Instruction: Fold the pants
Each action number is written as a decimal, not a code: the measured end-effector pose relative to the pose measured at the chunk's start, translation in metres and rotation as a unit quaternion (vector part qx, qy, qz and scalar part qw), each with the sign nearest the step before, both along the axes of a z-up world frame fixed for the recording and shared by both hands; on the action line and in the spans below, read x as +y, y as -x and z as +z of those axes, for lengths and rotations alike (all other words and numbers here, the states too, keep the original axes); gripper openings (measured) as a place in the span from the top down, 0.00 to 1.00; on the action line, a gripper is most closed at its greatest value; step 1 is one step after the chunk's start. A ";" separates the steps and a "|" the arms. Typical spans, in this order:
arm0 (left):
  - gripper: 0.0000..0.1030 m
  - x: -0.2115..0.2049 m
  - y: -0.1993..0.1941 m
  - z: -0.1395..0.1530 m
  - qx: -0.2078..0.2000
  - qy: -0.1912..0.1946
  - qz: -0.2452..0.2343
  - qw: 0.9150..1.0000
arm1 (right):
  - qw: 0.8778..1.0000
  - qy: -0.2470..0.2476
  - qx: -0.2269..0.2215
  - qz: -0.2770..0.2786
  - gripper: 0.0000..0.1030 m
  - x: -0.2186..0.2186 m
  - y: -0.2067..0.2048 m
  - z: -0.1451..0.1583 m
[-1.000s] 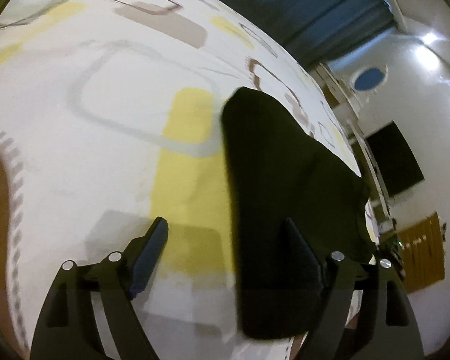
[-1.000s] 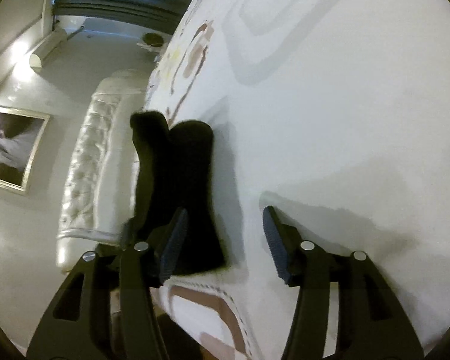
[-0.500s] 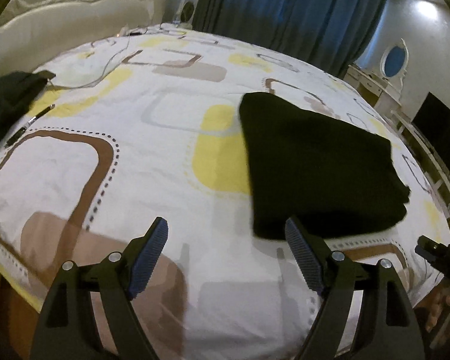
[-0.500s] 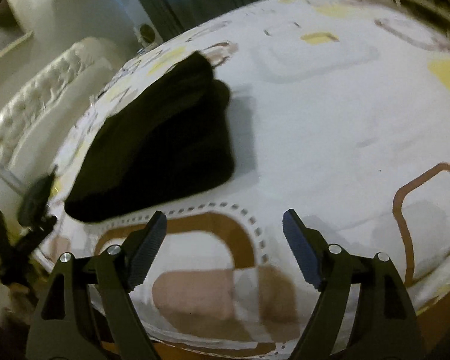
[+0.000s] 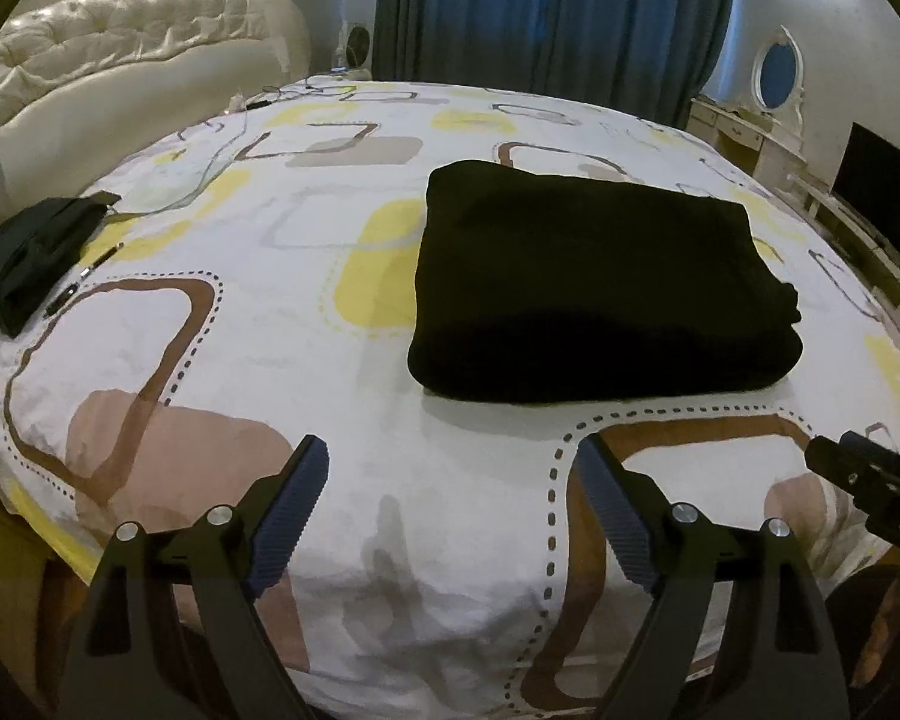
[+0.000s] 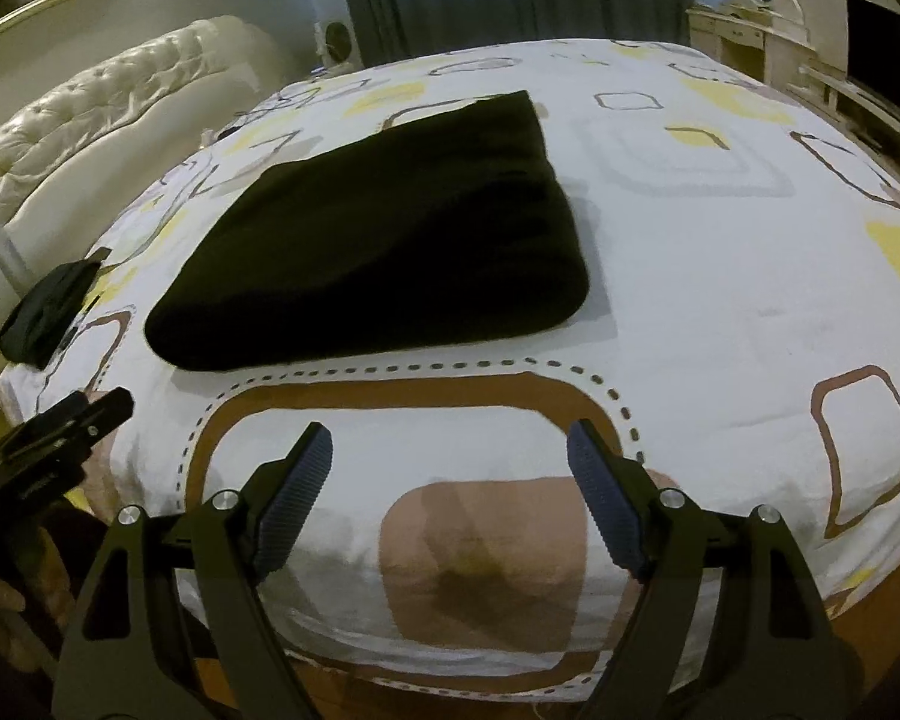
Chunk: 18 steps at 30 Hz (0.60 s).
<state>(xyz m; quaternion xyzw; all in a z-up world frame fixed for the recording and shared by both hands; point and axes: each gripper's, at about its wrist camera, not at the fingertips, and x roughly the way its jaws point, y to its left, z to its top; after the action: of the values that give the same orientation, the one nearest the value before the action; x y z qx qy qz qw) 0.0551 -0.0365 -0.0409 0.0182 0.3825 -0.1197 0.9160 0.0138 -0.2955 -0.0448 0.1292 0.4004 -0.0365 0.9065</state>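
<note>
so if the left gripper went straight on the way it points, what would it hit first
Probably the bedspread just ahead of the open, still opening left gripper, short of the folded black pants. Nothing lies between; depth is hard to judge.

The only lettering that could be read stood on the black body of the right gripper (image 5: 870, 480), which showed at the right edge of the left wrist view: pale capitals, "DAS", ran along its side and were cut off by the edge of the frame, so whether more letters followed could not be told. No other text, label, brand, number or sign could be read in either view.
</note>
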 end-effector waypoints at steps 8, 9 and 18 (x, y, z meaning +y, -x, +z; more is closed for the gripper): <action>0.17 -0.006 0.014 -0.002 -0.015 -0.032 -0.007 0.999 | 1.000 -0.006 0.005 0.009 0.21 0.006 0.005 0.000; 0.17 -0.006 0.014 -0.002 -0.014 -0.030 -0.007 0.999 | 1.000 -0.005 0.005 0.010 0.21 0.007 0.006 0.001; 0.16 -0.002 0.019 -0.001 -0.013 -0.022 -0.010 1.000 | 1.000 -0.004 0.003 0.016 0.21 0.010 0.008 0.004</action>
<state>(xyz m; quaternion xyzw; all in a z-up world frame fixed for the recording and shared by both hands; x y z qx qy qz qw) 0.0361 -0.0386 -0.0423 0.0434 0.3732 -0.1203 0.9189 0.0060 -0.2853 -0.0403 0.1263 0.4054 -0.0208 0.9052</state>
